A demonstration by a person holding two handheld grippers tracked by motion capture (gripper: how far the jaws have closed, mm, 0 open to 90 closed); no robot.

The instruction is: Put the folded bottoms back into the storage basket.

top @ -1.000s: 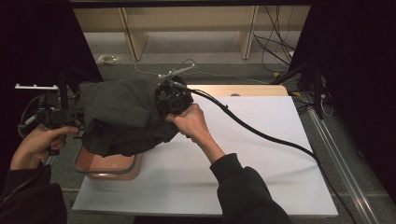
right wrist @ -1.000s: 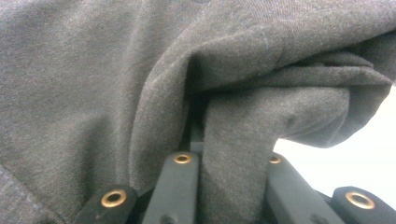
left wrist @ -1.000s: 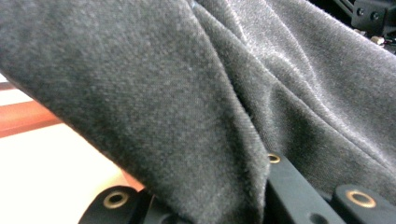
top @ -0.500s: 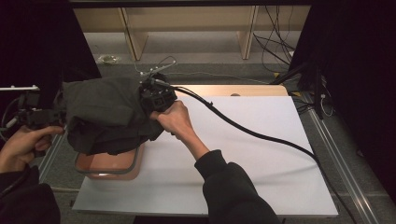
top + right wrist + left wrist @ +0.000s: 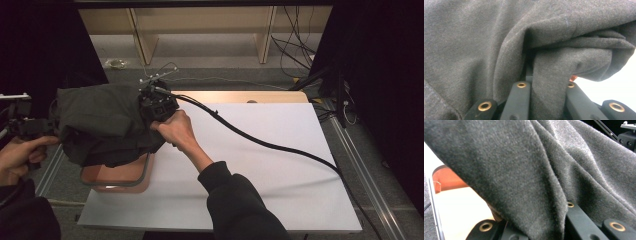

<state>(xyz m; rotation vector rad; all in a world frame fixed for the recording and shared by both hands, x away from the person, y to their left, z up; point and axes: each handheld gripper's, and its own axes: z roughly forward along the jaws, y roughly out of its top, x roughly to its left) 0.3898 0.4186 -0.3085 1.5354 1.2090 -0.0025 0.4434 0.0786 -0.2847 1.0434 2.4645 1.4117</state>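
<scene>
Left of frame, high view: the left gripper [image 5: 30, 127] sits at the far left edge, held in the person's left hand [image 5: 20, 157]. Its jaws are closed narrow on the left border of a dark grey garment [image 5: 105, 127]. The left gripper view confirms this: a fold of the cloth [image 5: 544, 177] runs down between the two black jaws, which pinch it.

Centre-left: the garment hangs bunched between the two grippers, clear of the white table top [image 5: 260, 175] along its upper part. Its lower edge droops over an orange tray [image 5: 117, 175] that lies at the table's left front corner. Whether the cloth touches the tray cannot be told.

Centre: the right gripper [image 5: 152, 107], in the right hand [image 5: 175, 130], grips the garment's right border. In the right gripper view a thick fold [image 5: 549, 82] is clamped between the jaws, drawn close. A black cable [image 5: 260, 142] trails from this gripper across the table toward the right edge.

Right of frame: bare table surface, nothing in play.

Step in hand, as judged: the garment is lifted and carried, held at two points, over the left end of the table above the tray. It is crumpled, neither spread nor folded.

Next move, as judged: either lower the bundle into the tray, or draw the grippers apart to spread the cloth. Either way both grips must hold until the cloth is supported, and the hanging hem needs watching at the tray's rim.
</scene>
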